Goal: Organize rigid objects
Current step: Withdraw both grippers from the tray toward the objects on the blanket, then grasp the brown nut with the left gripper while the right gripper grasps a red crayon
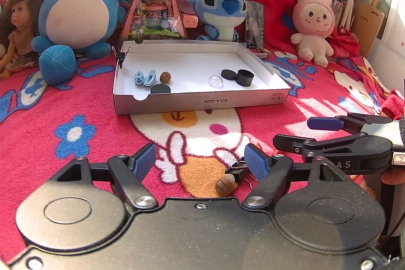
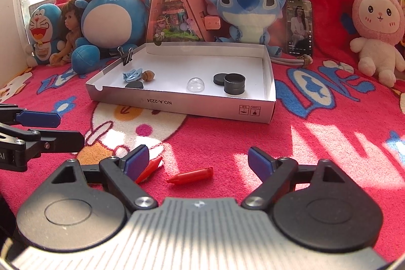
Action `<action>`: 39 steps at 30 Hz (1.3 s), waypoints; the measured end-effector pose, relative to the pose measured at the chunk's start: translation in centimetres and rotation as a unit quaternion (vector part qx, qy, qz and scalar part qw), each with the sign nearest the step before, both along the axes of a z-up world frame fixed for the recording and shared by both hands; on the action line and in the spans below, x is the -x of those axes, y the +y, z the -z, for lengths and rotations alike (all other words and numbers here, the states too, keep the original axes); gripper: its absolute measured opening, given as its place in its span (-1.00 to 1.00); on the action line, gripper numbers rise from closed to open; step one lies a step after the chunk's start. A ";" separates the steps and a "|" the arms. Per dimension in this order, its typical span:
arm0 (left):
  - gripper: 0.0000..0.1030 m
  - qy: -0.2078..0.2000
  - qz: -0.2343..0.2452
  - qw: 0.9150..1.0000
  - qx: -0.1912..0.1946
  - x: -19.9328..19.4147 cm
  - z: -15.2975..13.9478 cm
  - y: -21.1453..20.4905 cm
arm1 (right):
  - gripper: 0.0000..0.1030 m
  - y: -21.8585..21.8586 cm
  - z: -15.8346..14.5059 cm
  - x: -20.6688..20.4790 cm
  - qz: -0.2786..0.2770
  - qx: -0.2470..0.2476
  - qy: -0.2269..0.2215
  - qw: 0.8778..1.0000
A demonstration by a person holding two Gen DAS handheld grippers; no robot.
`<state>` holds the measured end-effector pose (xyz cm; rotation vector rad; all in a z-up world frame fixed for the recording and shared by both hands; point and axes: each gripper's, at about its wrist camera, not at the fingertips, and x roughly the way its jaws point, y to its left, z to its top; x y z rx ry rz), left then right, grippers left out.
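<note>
Apparently empty, both tongs gape: left tongs (image 1: 200, 158) above a snail shell (image 1: 225, 184), right tongs (image 2: 198, 160) above a red crayon (image 2: 191, 175).

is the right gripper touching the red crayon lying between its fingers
Apart. The right wrist view shows the right gripper open, with red blanket visible on both sides between the crayon and each blue pad.

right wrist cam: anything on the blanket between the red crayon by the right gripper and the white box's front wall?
Nothing: only bare blanket between the red crayon and the white box, seen in the right wrist view.
</note>
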<state>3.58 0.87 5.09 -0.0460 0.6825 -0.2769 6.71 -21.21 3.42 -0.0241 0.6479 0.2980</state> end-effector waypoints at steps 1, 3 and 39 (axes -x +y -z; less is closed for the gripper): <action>0.47 0.002 0.003 1.000 0.002 0.4 0.0 0.1 | 0.77 -0.1 0.0 0.2 0.001 0.001 0.000 1.000; 0.42 0.008 0.013 1.000 0.007 0.9 0.0 0.1 | 0.77 -0.3 0.1 0.7 0.003 0.002 -0.001 1.000; -0.64 0.035 0.021 0.999 0.004 0.9 3.3 -2.3 | 0.57 0.8 2.9 1.3 -0.033 0.046 -0.037 0.998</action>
